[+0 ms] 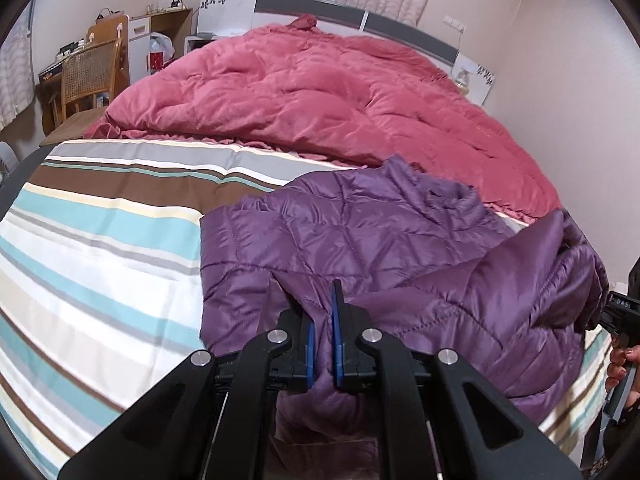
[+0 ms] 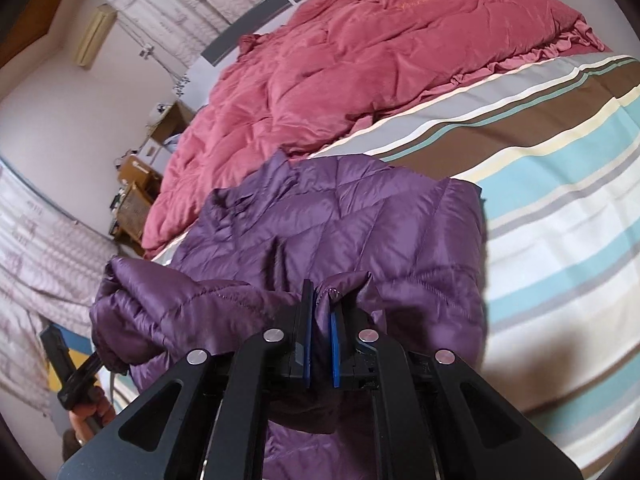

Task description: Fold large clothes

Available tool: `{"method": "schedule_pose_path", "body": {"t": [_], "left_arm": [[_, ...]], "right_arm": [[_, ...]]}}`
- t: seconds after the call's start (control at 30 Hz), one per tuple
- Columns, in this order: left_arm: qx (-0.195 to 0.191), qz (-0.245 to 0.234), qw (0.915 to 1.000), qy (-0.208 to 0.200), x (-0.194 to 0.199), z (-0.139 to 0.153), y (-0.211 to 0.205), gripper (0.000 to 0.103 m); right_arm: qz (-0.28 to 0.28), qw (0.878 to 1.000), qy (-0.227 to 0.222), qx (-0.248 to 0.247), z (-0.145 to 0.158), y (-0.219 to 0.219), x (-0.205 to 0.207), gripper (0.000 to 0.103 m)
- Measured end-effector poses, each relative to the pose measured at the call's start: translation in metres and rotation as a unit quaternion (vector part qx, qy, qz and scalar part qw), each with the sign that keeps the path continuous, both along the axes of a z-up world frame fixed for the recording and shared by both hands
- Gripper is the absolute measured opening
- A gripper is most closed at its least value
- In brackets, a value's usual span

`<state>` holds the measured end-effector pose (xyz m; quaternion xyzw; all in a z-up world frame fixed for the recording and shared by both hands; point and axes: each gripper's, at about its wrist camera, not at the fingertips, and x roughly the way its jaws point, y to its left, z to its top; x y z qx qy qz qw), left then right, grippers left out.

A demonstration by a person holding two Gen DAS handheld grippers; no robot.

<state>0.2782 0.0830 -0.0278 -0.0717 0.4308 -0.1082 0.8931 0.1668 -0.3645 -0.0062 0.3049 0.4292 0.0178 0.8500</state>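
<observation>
A purple quilted jacket lies on the striped bed, its near part lifted. My left gripper is shut on a fold of the jacket's near edge. My right gripper is shut on another fold of the same jacket, and purple cloth hangs down under its jaws. In the left wrist view the right gripper shows at the far right edge, beside the bunched sleeve. In the right wrist view the left gripper shows at the lower left, at the end of a raised sleeve.
A pink quilted duvet is heaped over the far half of the bed. The striped sheet lies bare to the left of the jacket. A cane chair, shelves and curtains stand beyond the bed by the wall.
</observation>
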Motion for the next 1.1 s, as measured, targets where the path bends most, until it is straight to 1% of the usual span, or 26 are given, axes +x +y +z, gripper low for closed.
{"method": "schedule_pose_path", "body": {"t": [0.07, 0.17, 0.2, 0.27, 0.3, 0.33, 0.37, 0.4, 0.47, 0.53, 0.57, 0.6, 0.63, 0.67, 0.73, 0.77, 0.83, 0.9, 1.07, 1.1], "left_arm": [[0.002, 0.004, 1.0, 0.006, 0.01, -0.006, -0.003, 0.008], [-0.008, 0.007, 0.9999, 0.007, 0.022, -0.011, -0.002, 0.011], [-0.016, 0.009, 0.9998, 0.008, 0.025, -0.012, -0.001, 0.014], [-0.039, 0.013, 0.9991, 0.008, 0.03, -0.014, 0.003, 0.019], [-0.048, 0.016, 0.9987, 0.008, 0.032, -0.015, 0.004, 0.023], [-0.057, 0.017, 0.9982, 0.006, 0.034, -0.015, 0.005, 0.029], [-0.066, 0.017, 0.9977, 0.002, 0.035, -0.015, 0.006, 0.032], [-0.074, 0.017, 0.9971, -0.003, 0.035, -0.015, 0.007, 0.035], [-0.085, 0.015, 0.9961, -0.016, 0.035, -0.013, 0.009, 0.041], [-0.093, 0.018, 0.995, -0.03, 0.034, -0.01, 0.012, 0.057], [-0.098, 0.024, 0.994, -0.041, 0.033, -0.007, 0.014, 0.063], [-0.098, 0.033, 0.9933, -0.052, 0.032, -0.005, 0.017, 0.076], [-0.099, 0.04, 0.9925, -0.059, 0.032, -0.003, 0.021, 0.081], [-0.106, 0.045, 0.9911, -0.067, 0.032, -0.001, 0.025, 0.081], [-0.113, 0.037, 0.9912, -0.058, 0.037, -0.003, 0.028, 0.081], [-0.11, 0.034, 0.9919, -0.055, 0.038, -0.004, 0.027, 0.081], [-0.09, 0.027, 0.9943, -0.052, 0.042, -0.006, 0.025, 0.086], [-0.079, 0.018, 0.9957, -0.044, 0.047, -0.011, 0.023, 0.087], [-0.086, 0.02, 0.9953, -0.039, 0.056, -0.018, 0.023, 0.092], [-0.089, 0.021, 0.9951, -0.039, 0.057, -0.019, 0.024, 0.092]], "right_arm": [[-0.007, 1.0, -0.002, 0.008, -0.006, -0.003, 0.006, 0.007], [-0.018, 1.0, -0.008, 0.024, -0.014, -0.008, 0.014, 0.014], [-0.021, 0.999, -0.013, 0.033, -0.015, -0.01, 0.015, 0.016], [-0.028, 0.998, -0.028, 0.055, -0.016, -0.016, 0.015, 0.028], [-0.03, 0.997, -0.038, 0.065, -0.016, -0.019, 0.015, 0.032], [-0.032, 0.996, -0.048, 0.073, -0.015, -0.022, 0.015, 0.044], [-0.034, 0.995, -0.055, 0.076, -0.013, -0.024, 0.014, 0.059], [-0.037, 0.995, -0.061, 0.073, -0.011, -0.025, 0.013, 0.064], [-0.033, 0.995, -0.073, 0.056, -0.006, -0.027, 0.011, 0.065], [-0.018, 0.996, -0.073, 0.04, -0.004, -0.027, 0.013, 0.065], [-0.011, 0.997, -0.07, 0.027, -0.003, -0.025, 0.014, 0.065], [-0.005, 0.997, -0.07, 0.02, -0.003, -0.025, 0.016, 0.065], [0.002, 0.998, -0.068, 0.009, -0.003, -0.024, 0.017, 0.065], [0.005, 0.998, -0.066, 0.0, -0.004, -0.023, 0.018, 0.065], [0.008, 0.998, -0.062, -0.009, -0.007, -0.023, 0.021, 0.065], [0.01, 0.998, -0.055, -0.02, -0.009, -0.022, 0.025, 0.065], [0.015, 0.998, -0.051, -0.034, -0.012, -0.02, 0.03, 0.065], [0.017, 0.998, -0.048, -0.045, -0.015, -0.018, 0.034, 0.065], [0.034, 0.996, -0.042, -0.072, -0.021, -0.009, 0.047, 0.064], [0.039, 0.995, -0.042, -0.079, -0.022, -0.006, 0.05, 0.063]]}}
